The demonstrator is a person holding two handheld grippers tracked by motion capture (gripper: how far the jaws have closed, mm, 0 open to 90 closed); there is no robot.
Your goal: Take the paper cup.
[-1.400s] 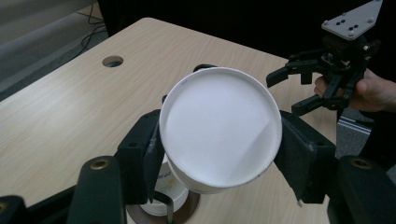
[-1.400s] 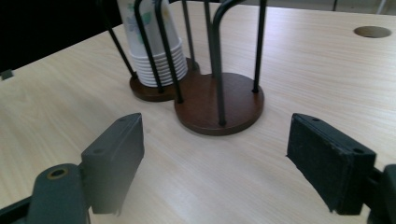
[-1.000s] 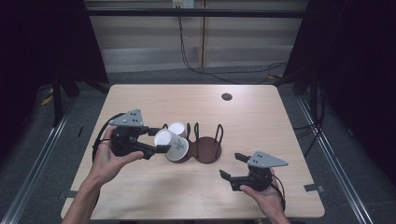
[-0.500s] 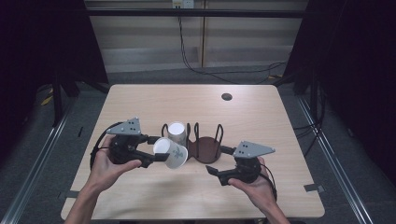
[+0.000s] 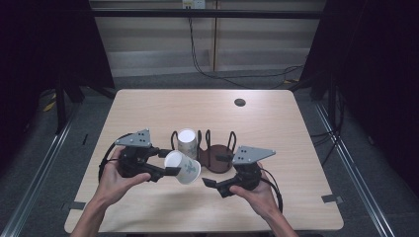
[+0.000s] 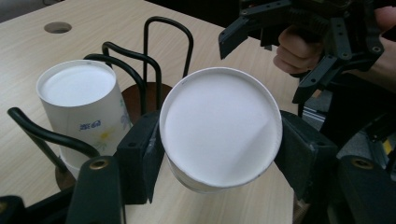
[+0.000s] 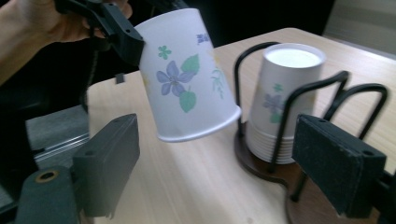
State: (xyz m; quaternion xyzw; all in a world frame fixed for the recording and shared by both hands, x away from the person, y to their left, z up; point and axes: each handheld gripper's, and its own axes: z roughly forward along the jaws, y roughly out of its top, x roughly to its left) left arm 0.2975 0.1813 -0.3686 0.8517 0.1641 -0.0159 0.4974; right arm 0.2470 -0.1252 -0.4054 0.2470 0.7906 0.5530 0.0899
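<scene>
- Our left gripper (image 5: 165, 163) clamps a floral paper cup (image 5: 183, 167), tilted above the table (image 5: 276, 123).
- Our right gripper (image 5: 213, 170), jaws wide apart and just opened further, holds nothing beside the cup rack (image 5: 217, 158).

A paper cup (image 5: 182, 167) is sitting between the left tool (image 5: 170, 163) and right tool (image 5: 213, 170), just before the cup stack (image 5: 187, 143) in the rack (image 5: 217, 157) on the tabletop (image 5: 276, 128).

Black grippers (image 5: 170, 162) — grey triangular plates, black cables, bare forearms
</scene>
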